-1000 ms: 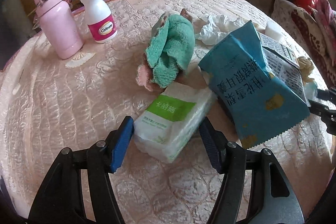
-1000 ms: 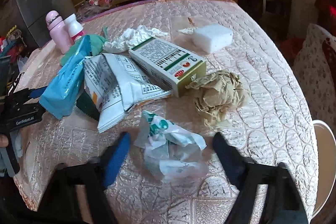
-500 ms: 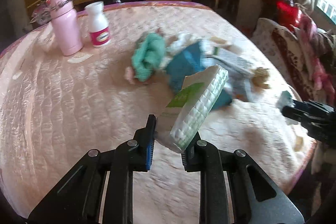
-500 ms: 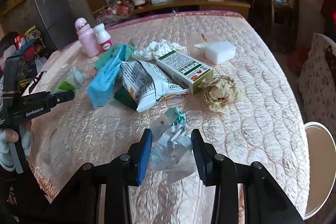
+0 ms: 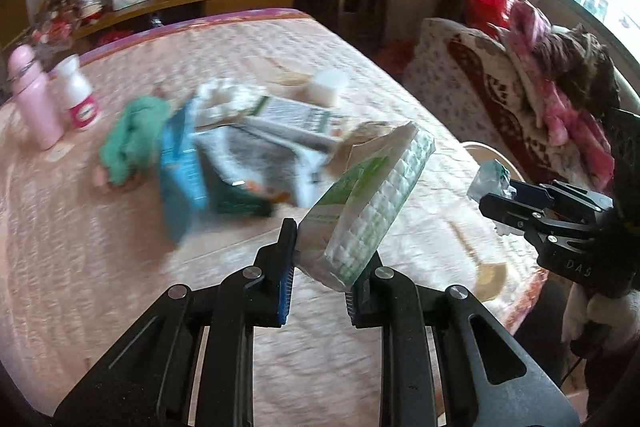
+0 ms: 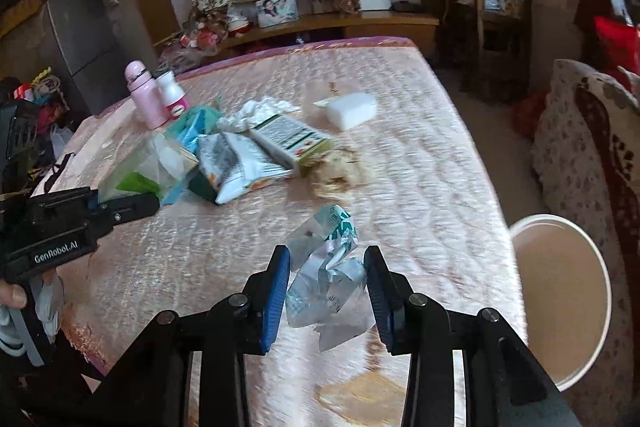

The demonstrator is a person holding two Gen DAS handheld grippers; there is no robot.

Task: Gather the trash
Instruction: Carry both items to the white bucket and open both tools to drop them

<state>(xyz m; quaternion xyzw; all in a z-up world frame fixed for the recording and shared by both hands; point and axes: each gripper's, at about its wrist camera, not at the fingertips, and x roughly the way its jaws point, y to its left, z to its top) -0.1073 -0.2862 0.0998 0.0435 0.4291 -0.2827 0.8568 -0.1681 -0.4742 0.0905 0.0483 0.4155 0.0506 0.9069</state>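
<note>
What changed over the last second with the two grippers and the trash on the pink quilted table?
The left gripper closed on the green-labelled tissue pack and lifted it. The right gripper closed on the crumpled white-and-teal wrapper and raised it. The pink bottle, white sponge and remaining litter stayed put.

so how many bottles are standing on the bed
2, side by side at the far left edge: a pink flask and a white pill bottle just to its right. The pile might hide more.

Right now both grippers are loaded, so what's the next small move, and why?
Probably swing the right gripper, shut on the crumpled wrapper, rightward over the white bin beside the bed. The left gripper holds the tissue pack clear.
</note>
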